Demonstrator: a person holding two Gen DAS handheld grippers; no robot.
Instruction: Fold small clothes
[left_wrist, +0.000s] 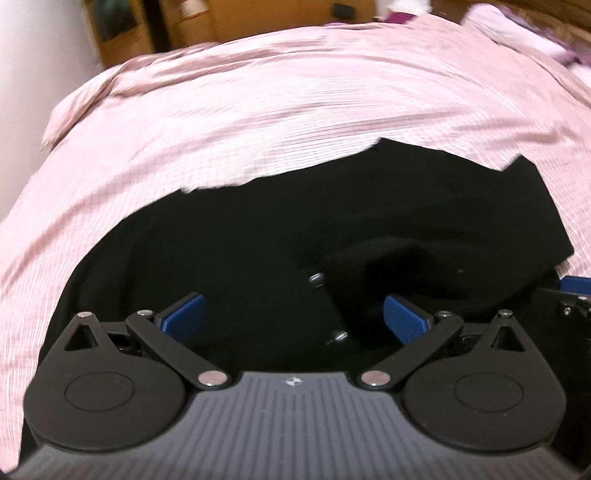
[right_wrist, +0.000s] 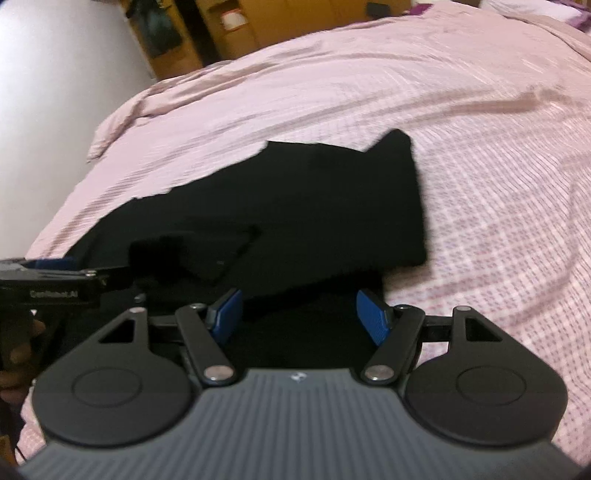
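Black garment (right_wrist: 303, 206) lies folded mid-frame on pink checked bed (right_wrist: 480, 166); left gripper (left_wrist: 293, 317) and right gripper (right_wrist: 299, 314) both spread apart, gripping nothing.

From my seat, the black garment (left_wrist: 258, 236) reads as soft matt cloth that swallows the light, with two small shiny metal snaps (left_wrist: 316, 277) on it. Under it the bedsheet (left_wrist: 258, 110) is thin woven fabric — pale pink with a fine check, lightly creased, no sheen. The left gripper (left_wrist: 295, 317) and the right gripper (right_wrist: 299, 314) share one build: matt black plastic links and discs, bright polished metal pivot pins, a grey ribbed plastic body. I see their pads (right_wrist: 373, 316) as blue, finely textured, rubbery. Beyond the bed, the furniture (right_wrist: 251, 37) looks like smooth yellow-brown wood — too blurred to say more.
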